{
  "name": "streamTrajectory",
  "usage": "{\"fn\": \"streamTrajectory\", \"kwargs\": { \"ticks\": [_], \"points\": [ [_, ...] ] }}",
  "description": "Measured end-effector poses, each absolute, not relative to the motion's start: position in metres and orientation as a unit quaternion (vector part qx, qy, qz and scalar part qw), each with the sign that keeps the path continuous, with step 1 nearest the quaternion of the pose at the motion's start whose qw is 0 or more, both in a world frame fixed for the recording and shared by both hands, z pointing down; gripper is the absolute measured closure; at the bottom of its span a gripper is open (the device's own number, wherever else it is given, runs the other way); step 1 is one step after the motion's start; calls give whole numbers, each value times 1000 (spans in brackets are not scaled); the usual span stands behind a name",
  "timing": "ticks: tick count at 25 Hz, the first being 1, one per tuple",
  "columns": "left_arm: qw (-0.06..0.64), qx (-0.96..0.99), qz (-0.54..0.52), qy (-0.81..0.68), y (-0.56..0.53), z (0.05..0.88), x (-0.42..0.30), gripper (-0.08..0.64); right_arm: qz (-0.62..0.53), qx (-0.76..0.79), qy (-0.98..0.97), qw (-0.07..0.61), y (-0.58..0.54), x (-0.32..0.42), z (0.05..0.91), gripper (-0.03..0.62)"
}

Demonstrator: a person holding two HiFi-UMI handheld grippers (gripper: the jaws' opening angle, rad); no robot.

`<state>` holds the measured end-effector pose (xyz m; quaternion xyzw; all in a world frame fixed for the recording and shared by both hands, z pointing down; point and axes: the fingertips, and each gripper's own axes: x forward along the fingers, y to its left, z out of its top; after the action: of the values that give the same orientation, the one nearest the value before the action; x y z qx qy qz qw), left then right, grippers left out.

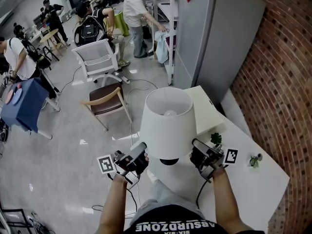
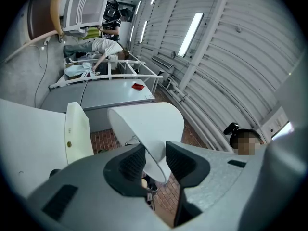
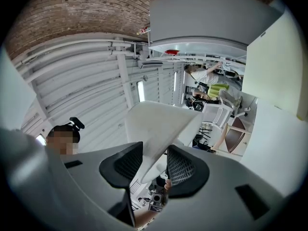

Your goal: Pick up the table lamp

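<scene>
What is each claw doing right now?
Left claw: closed on the lampshade rim.
Right claw: closed on the lampshade rim too.

Your white table [image 1: 253,189] stands on the grey floor [image 1: 73,145], its long side along the brick wall [image 1: 278,82]. 2 small green plants sit directly on it, well apart: a darker one [image 1: 216,139] and a smaller one [image 1: 253,161] nearer the wall. A cream slab [image 1: 207,108] meets its far end, perhaps lying on the top. The table lamp [image 1: 168,126] hides the table's left part from you.
</scene>
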<state>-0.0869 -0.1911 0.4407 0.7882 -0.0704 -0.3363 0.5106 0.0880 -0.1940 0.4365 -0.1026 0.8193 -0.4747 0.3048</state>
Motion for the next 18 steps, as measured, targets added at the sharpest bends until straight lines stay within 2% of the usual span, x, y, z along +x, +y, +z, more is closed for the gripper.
{"fn": "streamTrajectory", "kwargs": {
  "ticks": [18],
  "points": [
    [490, 800, -339, -65, -186, 421, -90, 428, -452, -108, 835, 297, -190, 84, 415, 433]
  ]
}}
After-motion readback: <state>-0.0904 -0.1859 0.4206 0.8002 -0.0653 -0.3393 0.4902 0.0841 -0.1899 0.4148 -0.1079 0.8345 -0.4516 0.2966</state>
